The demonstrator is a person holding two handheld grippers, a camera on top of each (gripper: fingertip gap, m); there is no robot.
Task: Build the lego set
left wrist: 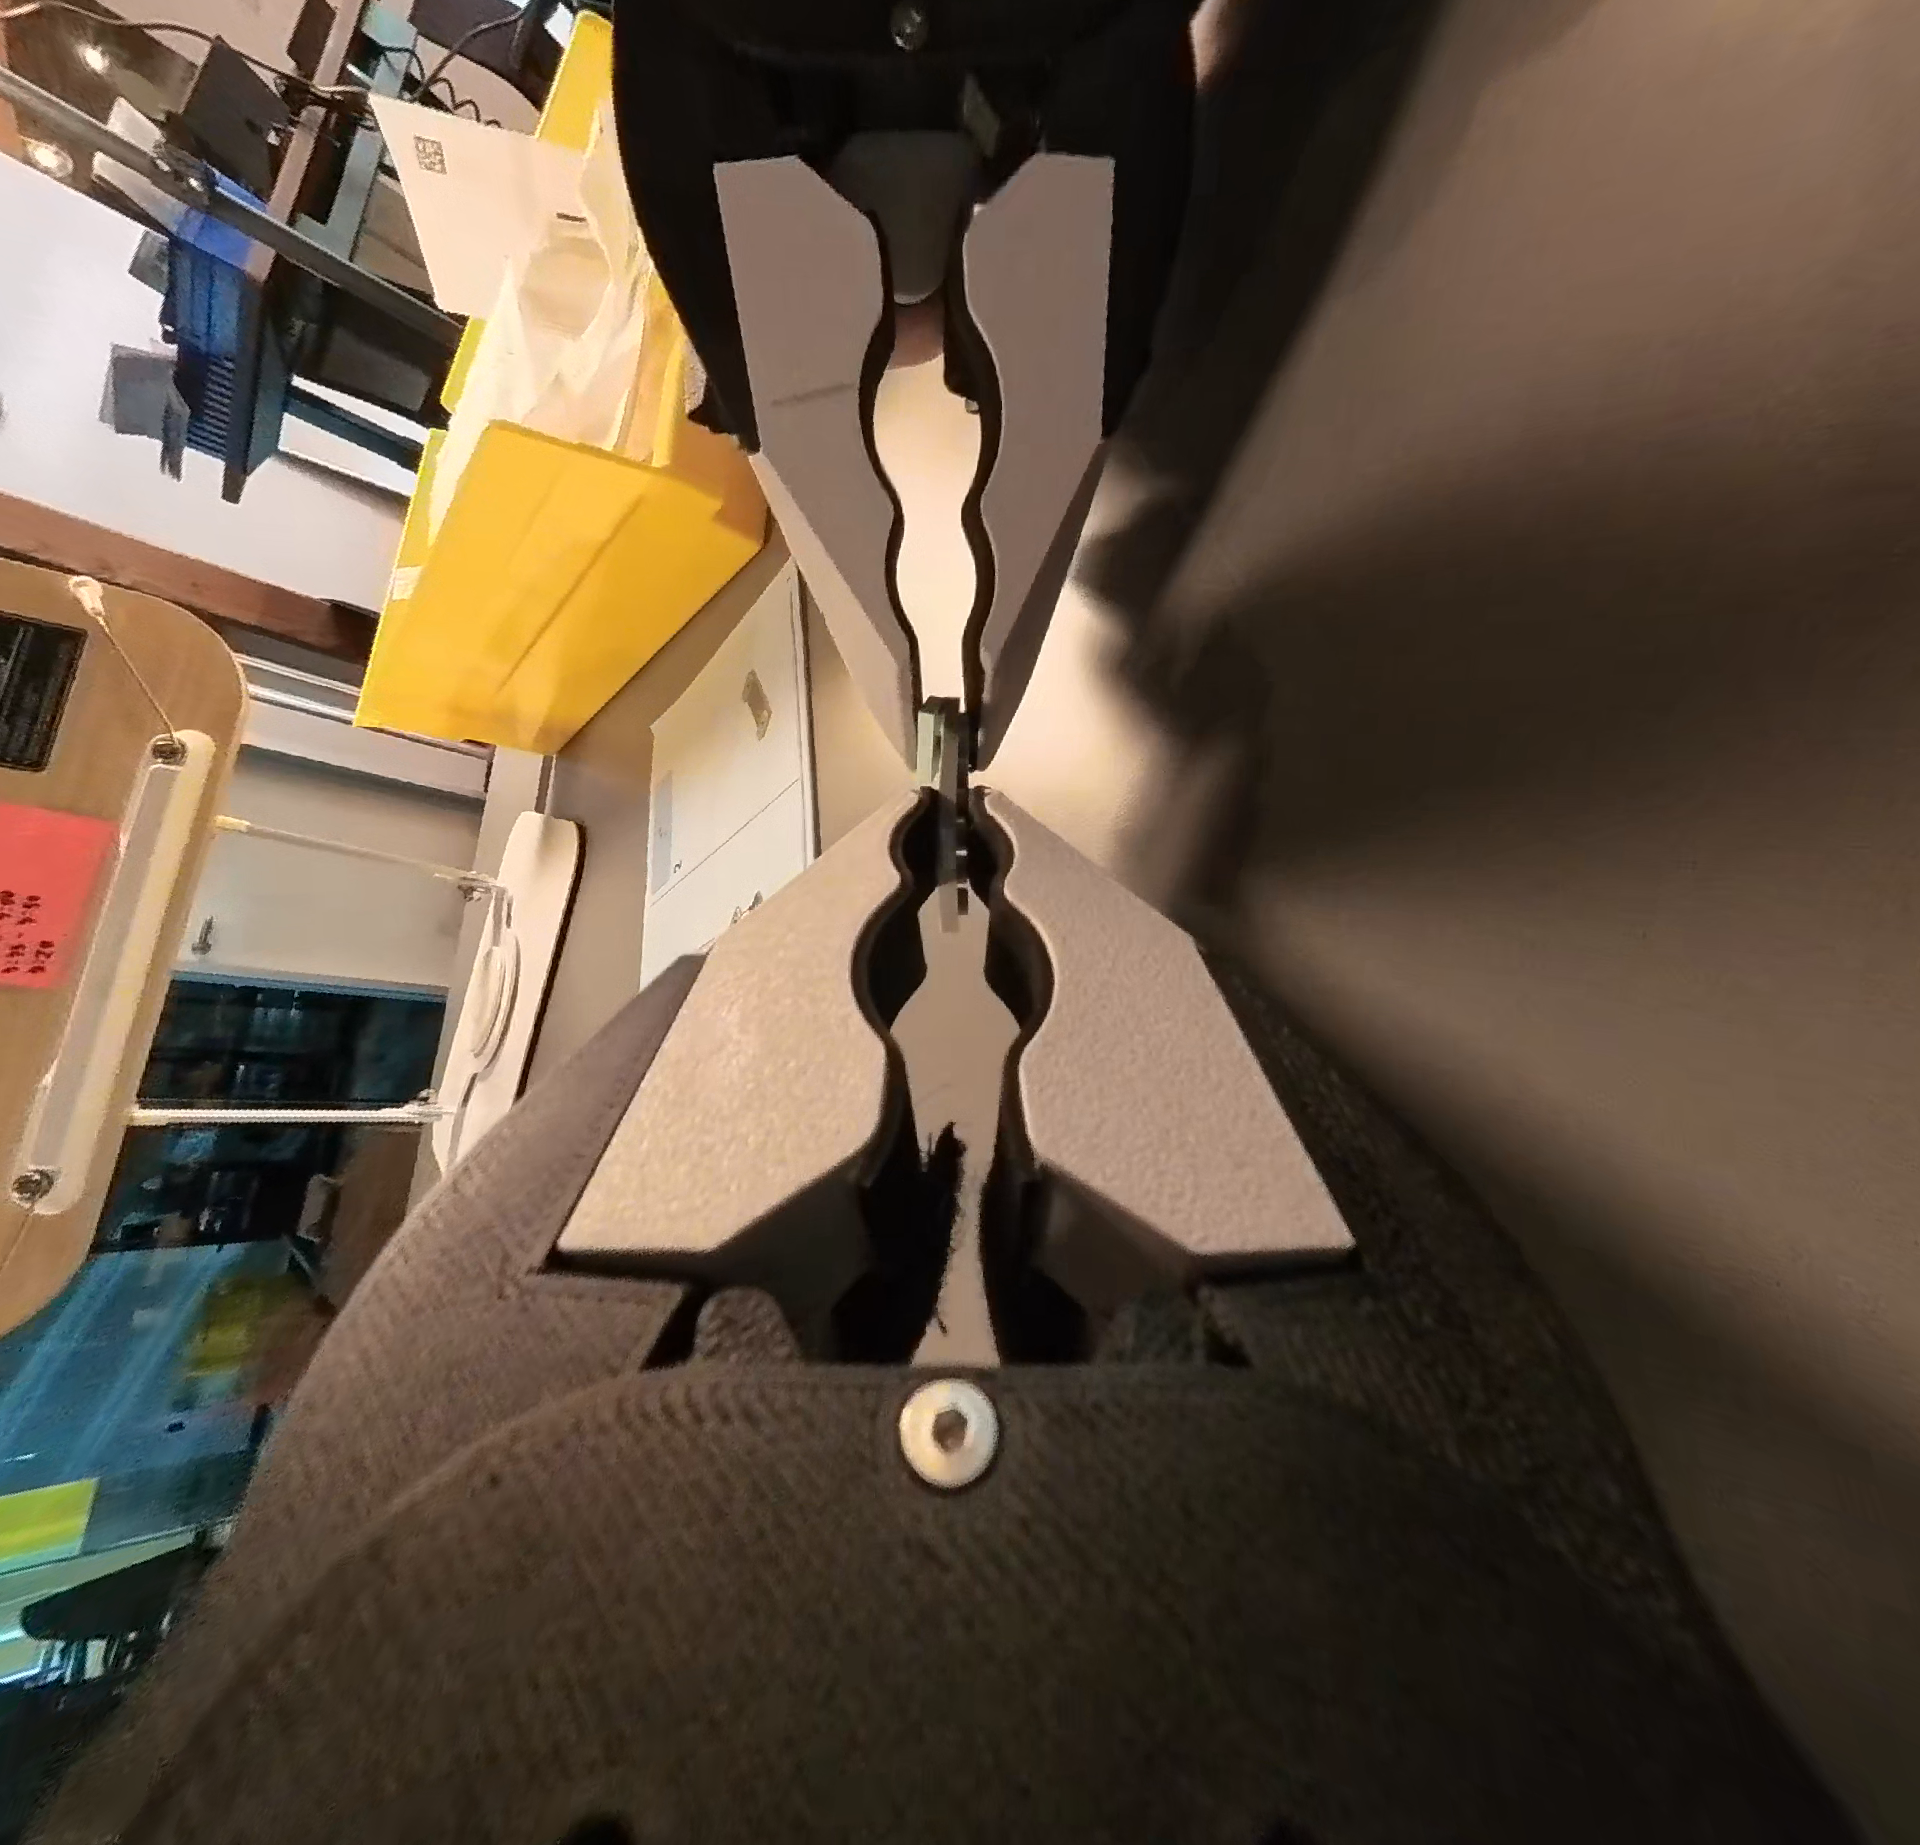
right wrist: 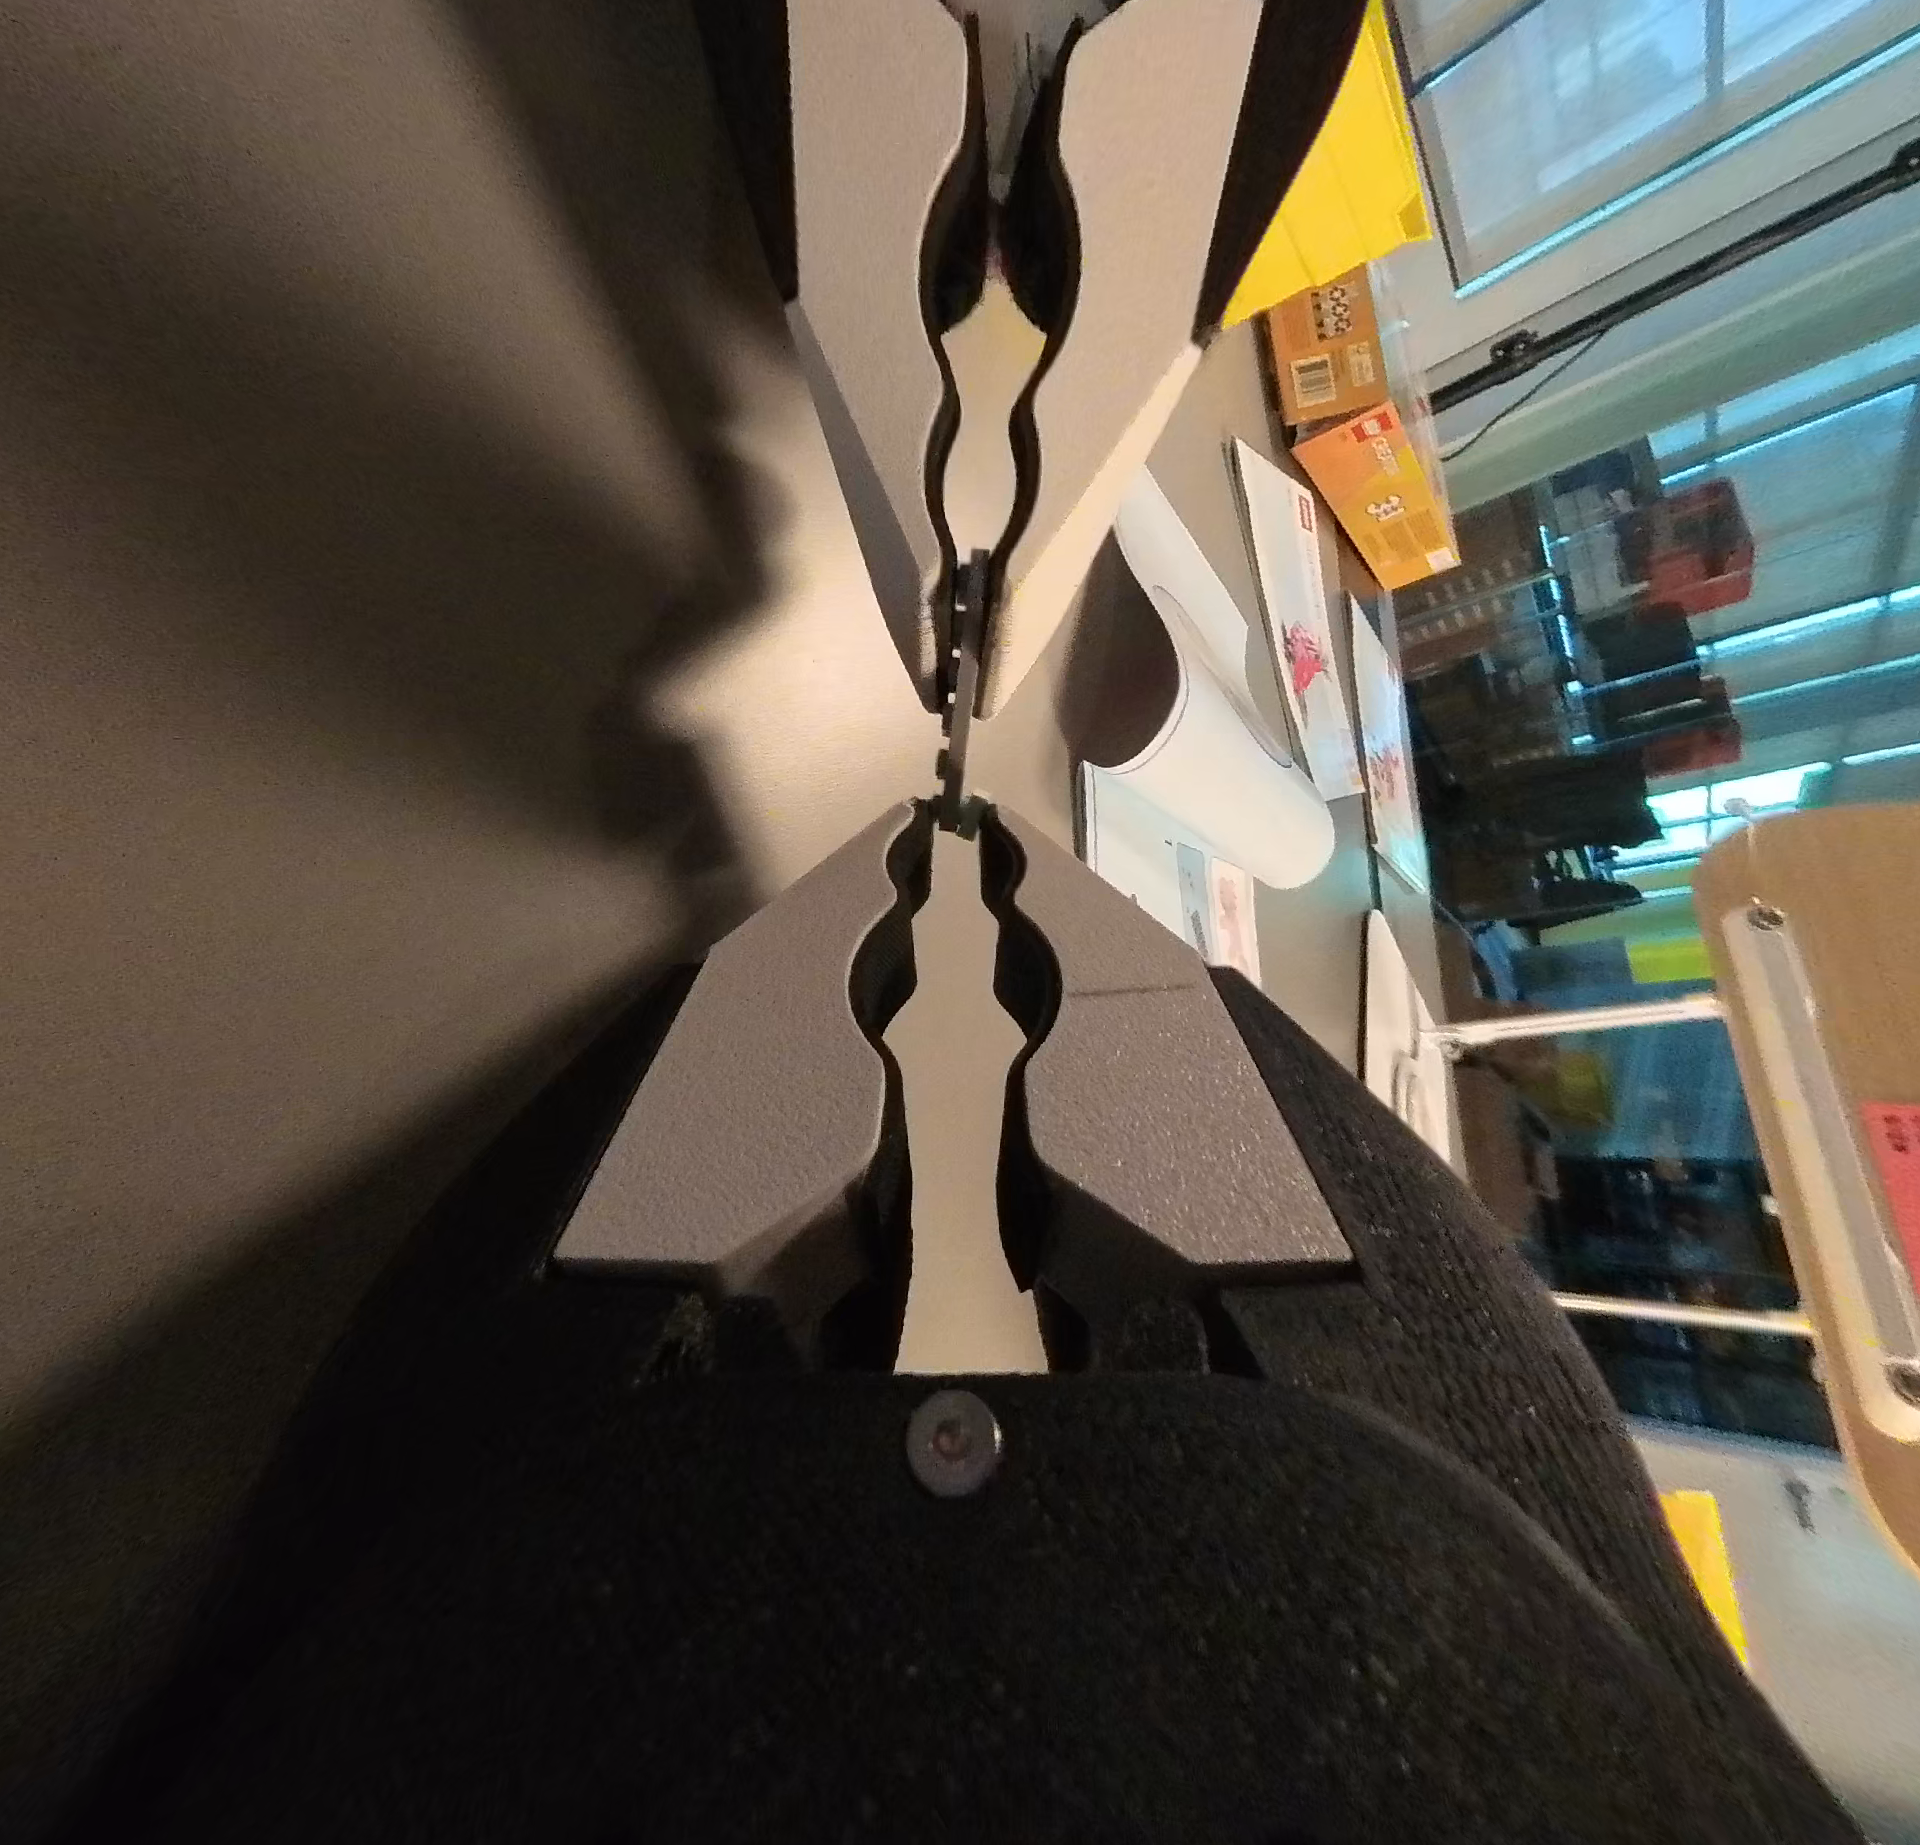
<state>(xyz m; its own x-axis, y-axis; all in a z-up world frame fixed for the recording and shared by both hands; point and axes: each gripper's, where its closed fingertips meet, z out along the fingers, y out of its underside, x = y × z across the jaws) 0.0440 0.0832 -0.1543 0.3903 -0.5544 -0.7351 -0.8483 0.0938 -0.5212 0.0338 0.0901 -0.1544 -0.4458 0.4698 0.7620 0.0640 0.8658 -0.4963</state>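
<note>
A thin grey studded plate (left wrist: pixel 948 839) is gripped edge-on between both tip-to-tip grippers, above the tabletop (right wrist: pixel 727 735). The left gripper (left wrist: pixel 943 808) and right gripper (right wrist: pixel 956 824) jaws are clenched on opposite ends.

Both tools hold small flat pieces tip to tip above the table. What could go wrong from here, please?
1. The left tool grips its thin dark plate only near the tips; pushing could pivot or slip it.
2. The right tool pinches just a small greenish piece at the plate's end, so the joint may separate.
3. A dropped piece may fall to the grey table.
</note>
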